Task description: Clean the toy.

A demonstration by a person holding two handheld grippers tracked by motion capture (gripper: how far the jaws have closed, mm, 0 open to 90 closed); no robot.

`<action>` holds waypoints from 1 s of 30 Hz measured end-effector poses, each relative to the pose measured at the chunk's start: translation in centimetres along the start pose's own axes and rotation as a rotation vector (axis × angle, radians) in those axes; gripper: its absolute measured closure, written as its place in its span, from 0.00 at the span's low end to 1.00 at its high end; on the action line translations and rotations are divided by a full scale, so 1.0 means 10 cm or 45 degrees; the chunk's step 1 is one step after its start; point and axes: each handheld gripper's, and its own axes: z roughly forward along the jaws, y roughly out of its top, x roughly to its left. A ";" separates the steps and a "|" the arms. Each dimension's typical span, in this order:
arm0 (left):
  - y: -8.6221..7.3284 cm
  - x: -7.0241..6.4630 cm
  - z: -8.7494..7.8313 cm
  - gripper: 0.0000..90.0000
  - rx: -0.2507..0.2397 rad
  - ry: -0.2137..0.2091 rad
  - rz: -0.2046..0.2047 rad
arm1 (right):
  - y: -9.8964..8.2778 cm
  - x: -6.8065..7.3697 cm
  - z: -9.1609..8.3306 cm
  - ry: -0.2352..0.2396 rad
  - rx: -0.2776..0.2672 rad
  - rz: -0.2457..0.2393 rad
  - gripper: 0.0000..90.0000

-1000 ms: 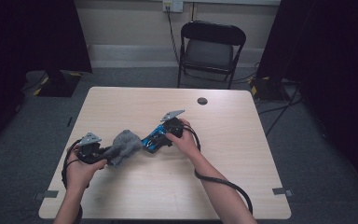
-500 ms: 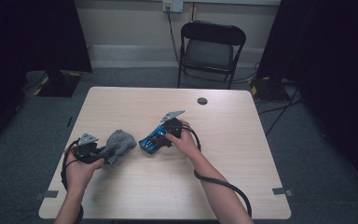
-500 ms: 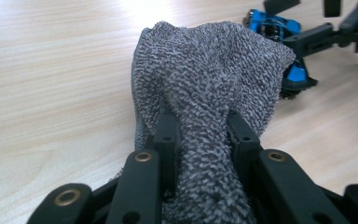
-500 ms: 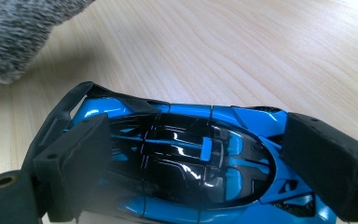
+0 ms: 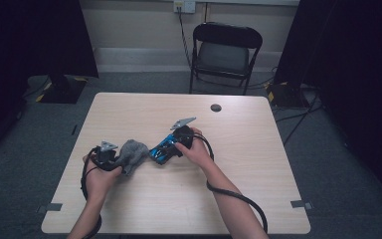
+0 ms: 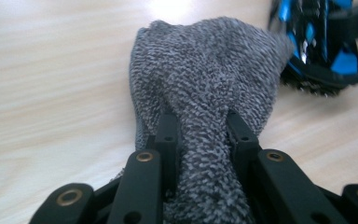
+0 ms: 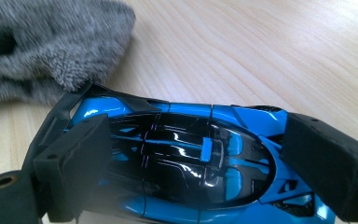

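Gripping: left tongs (image 6: 200,126) are clamped on a bunched grey cloth (image 6: 205,84), the fabric pinched between the two black jaws and spreading out beyond them onto the tabletop (image 6: 51,70).
Left hand pose: left hand (image 5: 97,172) sits low near the tabletop's left side, forearm coming up from the bottom edge, its tongs (image 5: 115,158) pointing right toward the car.
Cloth place: in the high view the cloth (image 5: 133,153) lies on the tabletop (image 5: 258,149) between the two hands, its far end just beside the tail of the car.
Right tongs: right tongs (image 7: 200,154) are clamped on a blue and black toy race car (image 7: 182,154), one pad on each side of the body, over the glossy canopy.
Right hand pose: right hand (image 5: 194,149) reaches in from the lower right, forearm slanting across the tabletop, its tongs (image 5: 168,148) aimed left and down at the cloth.
Car place: car (image 5: 161,149) rests near the middle of the tabletop; its dark rear wing faces the cloth (image 7: 51,42), whether touching cannot be told.
Around: small dark round thing (image 5: 216,107) lies near the far edge, well apart from the hands; black folding chair (image 5: 225,52) stands behind the tabletop; a black cable (image 5: 238,199) trails along the right forearm.
In the way: nothing lies between cloth and car.
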 end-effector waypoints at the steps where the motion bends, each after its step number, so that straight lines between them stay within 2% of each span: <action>1: 0.01 -0.03 0.02 0.80 0.024 -0.008 0.015 | 0.00 0.00 0.00 0.000 0.001 0.000 0.09; 3: 0.01 -0.10 0.05 0.80 0.061 -0.006 0.057 | 0.00 0.00 0.00 0.000 0.001 0.000 0.09; 6: 0.03 -0.17 0.08 0.81 0.089 -0.043 0.101 | 0.00 0.00 0.00 0.000 0.002 0.002 0.09; 15: 0.02 -0.37 0.10 0.82 0.081 -0.177 0.111 | 0.00 0.00 0.00 -0.001 0.001 0.000 0.09; 26: 0.00 -0.54 0.11 0.83 0.072 -0.263 0.133 | 0.01 -0.01 0.00 0.002 0.008 -0.005 0.09; 30: 0.00 -0.60 0.11 0.83 0.072 -0.271 0.147 | 0.00 -0.01 0.00 0.002 0.006 -0.003 0.09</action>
